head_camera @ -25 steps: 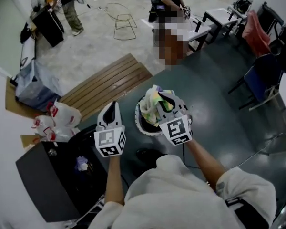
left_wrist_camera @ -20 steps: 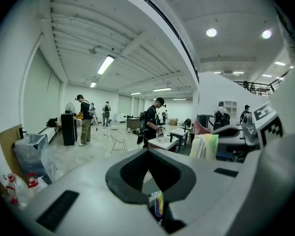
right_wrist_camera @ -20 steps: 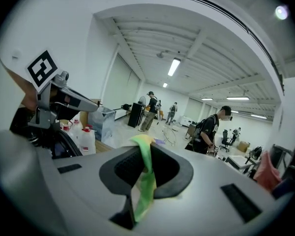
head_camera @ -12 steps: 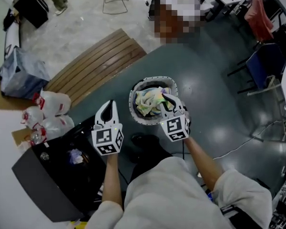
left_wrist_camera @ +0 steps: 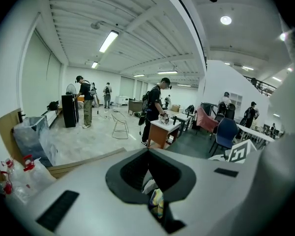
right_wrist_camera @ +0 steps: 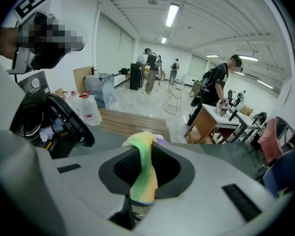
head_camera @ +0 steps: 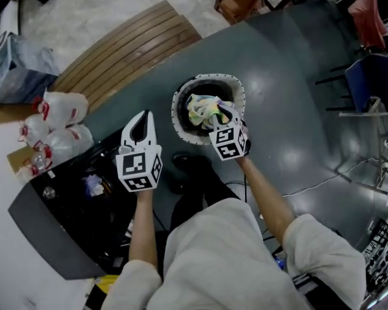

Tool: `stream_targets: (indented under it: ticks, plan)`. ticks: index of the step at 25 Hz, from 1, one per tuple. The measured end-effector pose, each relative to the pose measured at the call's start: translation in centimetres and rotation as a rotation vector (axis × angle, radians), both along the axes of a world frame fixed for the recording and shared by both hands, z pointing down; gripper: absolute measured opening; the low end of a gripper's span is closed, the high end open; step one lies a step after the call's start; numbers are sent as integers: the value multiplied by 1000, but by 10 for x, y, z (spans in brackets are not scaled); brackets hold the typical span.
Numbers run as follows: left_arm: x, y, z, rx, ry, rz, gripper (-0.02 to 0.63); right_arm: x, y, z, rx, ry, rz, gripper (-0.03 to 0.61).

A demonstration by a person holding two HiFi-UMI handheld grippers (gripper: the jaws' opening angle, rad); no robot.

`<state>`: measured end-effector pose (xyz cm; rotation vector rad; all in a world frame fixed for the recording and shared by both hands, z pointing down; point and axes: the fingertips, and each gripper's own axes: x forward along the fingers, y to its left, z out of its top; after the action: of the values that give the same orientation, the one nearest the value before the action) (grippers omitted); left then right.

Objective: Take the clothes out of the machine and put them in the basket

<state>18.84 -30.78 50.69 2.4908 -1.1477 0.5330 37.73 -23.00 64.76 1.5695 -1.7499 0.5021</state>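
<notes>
A round white basket [head_camera: 178, 101] stands on the dark floor with a pale multicoloured cloth [head_camera: 202, 108] bundled in it. My right gripper [head_camera: 229, 117] hangs over the basket's near right rim, shut on a green-yellow fold of that cloth [right_wrist_camera: 145, 176]. The fold runs between the right gripper's [right_wrist_camera: 147, 142] jaws; they have just eased a little and still pinch it. My left gripper [head_camera: 144, 113] is left of the basket, above the black machine's [head_camera: 58, 228] edge. Its jaws meet at the tips, shut on nothing. The machine's open door [right_wrist_camera: 69, 124] shows at left in the right gripper view.
White plastic jugs [head_camera: 59, 108] sit beside the machine. A wooden slatted platform [head_camera: 129, 50] lies behind the basket. A blue chair [head_camera: 372, 76] and a floor cable [head_camera: 323, 181] are at right. People and a small table [right_wrist_camera: 211, 122] stand farther off.
Both grippers have sunk. The right one has carried the cloth down from above the basket into it. The left one has dropped beside the machine, still shut and holding nothing.
</notes>
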Motion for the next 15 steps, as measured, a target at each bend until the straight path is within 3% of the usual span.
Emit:
stream_targets:
  ticks: [2,3,6,10,15]
  plan:
    - [2,-2,0,-1,1,-6,18,3,-4,10,-27,-10,1,68]
    - [3,-3,1,-2,-1,-6,18,5,-3,18,-58,-18,-1,108]
    - [6,-5,5,-5,-9,0,18,10,6,46,-174,-5,-36,376]
    - [10,-4,11,-20,-7,3,18,22,15,49,-165,42,-54,393]
    - [10,-4,9,-16,-1,-2,18,19,-5,15,-29,-2,-44,386]
